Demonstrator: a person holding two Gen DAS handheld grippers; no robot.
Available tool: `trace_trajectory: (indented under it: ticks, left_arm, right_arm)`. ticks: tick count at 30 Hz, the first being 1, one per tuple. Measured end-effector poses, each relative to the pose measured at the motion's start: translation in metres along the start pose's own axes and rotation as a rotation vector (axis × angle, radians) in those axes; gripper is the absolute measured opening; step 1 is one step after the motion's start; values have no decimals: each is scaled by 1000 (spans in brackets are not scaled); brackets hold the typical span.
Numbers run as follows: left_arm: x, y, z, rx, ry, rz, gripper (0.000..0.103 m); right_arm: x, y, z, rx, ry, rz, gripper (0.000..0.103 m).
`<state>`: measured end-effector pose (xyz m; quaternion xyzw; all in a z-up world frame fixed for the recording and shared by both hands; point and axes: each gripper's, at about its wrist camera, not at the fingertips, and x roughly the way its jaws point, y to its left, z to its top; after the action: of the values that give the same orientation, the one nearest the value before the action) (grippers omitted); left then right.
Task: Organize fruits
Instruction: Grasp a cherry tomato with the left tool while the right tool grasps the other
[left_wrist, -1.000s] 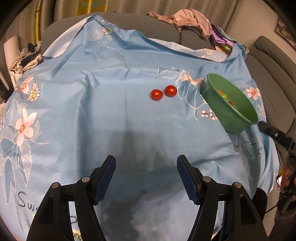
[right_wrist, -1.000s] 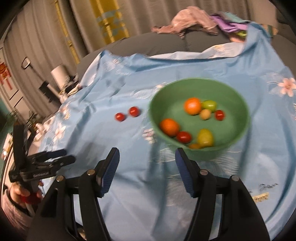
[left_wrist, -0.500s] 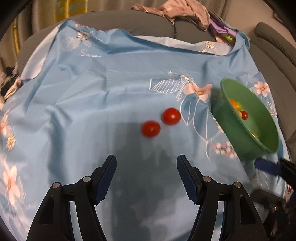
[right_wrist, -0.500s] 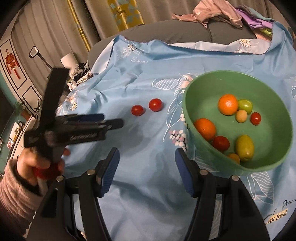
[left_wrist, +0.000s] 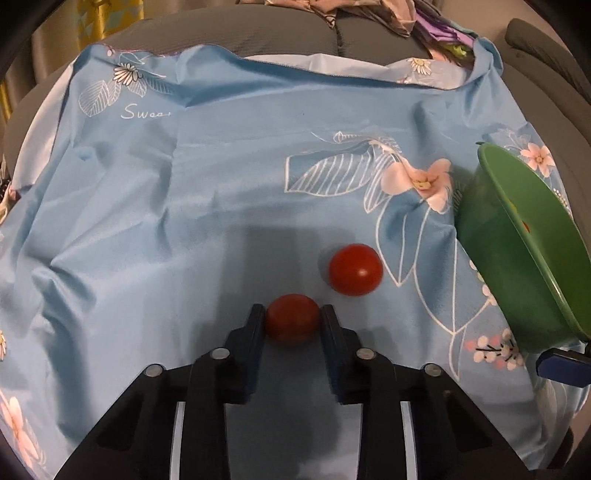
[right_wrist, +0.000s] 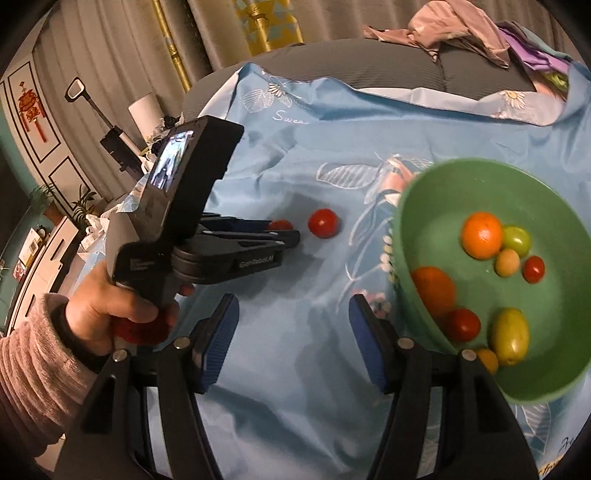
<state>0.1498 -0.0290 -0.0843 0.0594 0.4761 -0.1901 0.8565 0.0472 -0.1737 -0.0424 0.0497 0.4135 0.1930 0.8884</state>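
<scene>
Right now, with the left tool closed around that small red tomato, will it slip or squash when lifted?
The tomato looks round and glossy, so it may squirt out of the left tool. Probably soft-skinned: a hard squeeze could split it. If dropped, it likely rolls on the cloth.

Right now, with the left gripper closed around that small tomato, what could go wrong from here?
The left gripper pinches the near tomato at its fingertips only, so the round fruit may squirt out or bruise. The second tomato lies close beside it on wrinkled cloth and could be nudged and roll. The green bowl sits tilted with fruit inside; a clumsy drop could tip it or bounce fruit out.
</scene>
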Motion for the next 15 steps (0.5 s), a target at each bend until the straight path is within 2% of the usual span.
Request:
trace_trajectory:
  ticks: [4,10,15]
  left_arm:
    - [-8,15,-1,-49,-27,-19,29]
    - [-58,50,-16,-114,-128,-1,29]
    - [-83,70,-36,-151,-160,7,29]
  right_arm:
    - [13,11,7,-24,16,4,62]
    - [48,26,36,-60,30,-12,62]
    - [95,24,63,-67,89,-106,61]
